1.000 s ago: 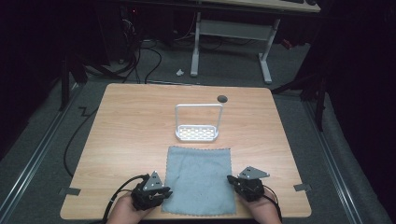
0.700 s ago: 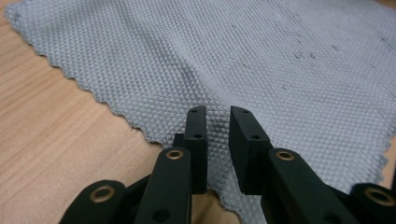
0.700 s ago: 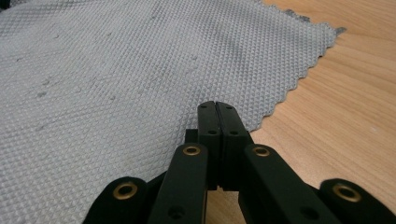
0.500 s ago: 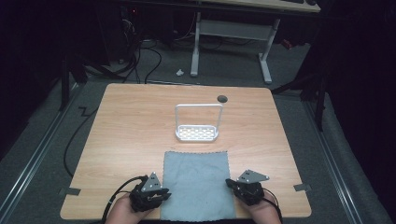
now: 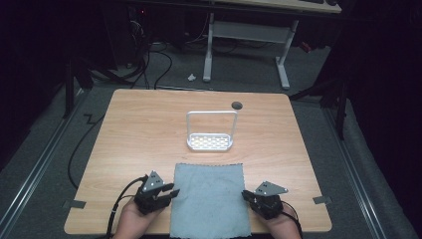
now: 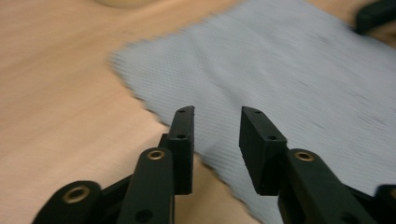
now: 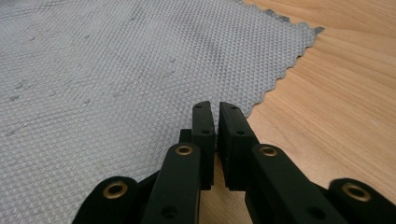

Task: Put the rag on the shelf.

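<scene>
Two tongs sit low at the near edge of the tabletop, one on each side of the grey cloth. The cloth lies flat and spread out, its near end hanging just over the tabletop's front edge, midway between the person's hands. On the left, the left tongs stand with jaws clearly parted, right at the cloth's left edge; the left gripper view shows the zigzag hem running beneath the gap, nothing pinched. On the right, the right tongs are nearly closed, only a thin slit between the jaws, their tips over the cloth's right edge. Whether fabric is caught there, the pictures don't tell. Farther back, a white rack stands apart from the cloth.
</scene>
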A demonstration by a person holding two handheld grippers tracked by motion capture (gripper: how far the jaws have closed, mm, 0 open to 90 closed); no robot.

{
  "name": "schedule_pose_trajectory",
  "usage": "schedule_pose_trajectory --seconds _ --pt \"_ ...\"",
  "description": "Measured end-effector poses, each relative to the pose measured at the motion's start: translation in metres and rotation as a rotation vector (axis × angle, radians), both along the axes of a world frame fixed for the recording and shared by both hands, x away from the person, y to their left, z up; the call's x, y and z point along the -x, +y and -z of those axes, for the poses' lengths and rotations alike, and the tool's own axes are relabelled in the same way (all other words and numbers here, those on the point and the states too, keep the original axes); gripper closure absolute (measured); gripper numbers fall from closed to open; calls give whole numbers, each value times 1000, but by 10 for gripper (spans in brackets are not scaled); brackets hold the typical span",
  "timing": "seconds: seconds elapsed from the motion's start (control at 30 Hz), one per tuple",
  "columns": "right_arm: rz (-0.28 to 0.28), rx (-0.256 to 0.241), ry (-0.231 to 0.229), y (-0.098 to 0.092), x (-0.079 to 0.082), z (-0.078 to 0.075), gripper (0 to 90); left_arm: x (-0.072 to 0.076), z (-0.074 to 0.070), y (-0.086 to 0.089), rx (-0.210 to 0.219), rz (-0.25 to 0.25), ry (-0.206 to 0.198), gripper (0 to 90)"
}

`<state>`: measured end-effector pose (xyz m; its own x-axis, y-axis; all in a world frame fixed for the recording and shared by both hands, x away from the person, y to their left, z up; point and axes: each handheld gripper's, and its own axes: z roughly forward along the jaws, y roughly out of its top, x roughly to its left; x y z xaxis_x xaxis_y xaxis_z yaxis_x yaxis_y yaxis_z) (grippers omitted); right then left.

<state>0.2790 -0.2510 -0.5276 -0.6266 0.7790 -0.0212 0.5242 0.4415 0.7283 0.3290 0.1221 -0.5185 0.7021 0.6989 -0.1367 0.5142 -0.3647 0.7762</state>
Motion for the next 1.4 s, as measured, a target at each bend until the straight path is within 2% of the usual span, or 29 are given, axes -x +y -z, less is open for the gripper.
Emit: schedule_pose_trajectory --seconds 0.1,0.17,0.27,0.33,0.4,0.47,0.53,0.63,0.73,0.8,0.83,0.93,1.03,1.17,1.23,1.27,1.4 --pt "2 2 -8 0 -2 1 862 -21 4 -3 -25 -78 -12 591" --pt "0 -3 -5 0 -3 1 861 -36 7 -6 -25 -109 -1 585" --pt "-1 -8 -5 -1 -3 1 861 -50 10 -15 -56 -126 3 588" --pt "-2 -8 -6 -1 -3 1 861 -55 13 -16 -33 -141 22 624" --pt "-2 -8 -6 -1 -3 1 860 -56 15 -17 -30 -147 17 659" --pt "-2 -10 -5 -1 -3 1 860 -55 15 -19 -20 -118 16 690" --pt "-5 -11 -5 -1 -3 1 860 -53 15 -21 -38 -113 2 703" --pt "-6 -12 -5 -2 -3 1 860 -55 16 -20 -26 -129 9 749" --pt "-6 -13 -5 -2 -3 1 858 -59 17 -18 3 -148 33 803" --pt "-3 -18 1 -2 -4 1 840 -59 17 -18 -6 -146 30 877" --pt "-3 -18 1 -2 -4 1 840 -58 17 -19 -11 -145 27 877" --pt "31 -68 -20 -3 -6 -4 814 -58 16 -19 -12 -146 27 886" --pt "102 -82 -46 -1 -18 -11 769 -57 16 -19 -18 -146 23 887" --pt "181 -67 -49 4 -49 -17 702 -57 16 -19 -17 -140 24 886" --pt "223 -85 -24 5 -67 -15 679 -57 16 -19 -18 -136 23 886" --pt "236 -77 -13 7 -74 -13 661 -57 16 -19 -15 -137 26 886" --pt "248 -51 18 12 -94 -4 640 -58 17 -18 -3 -140 33 885"
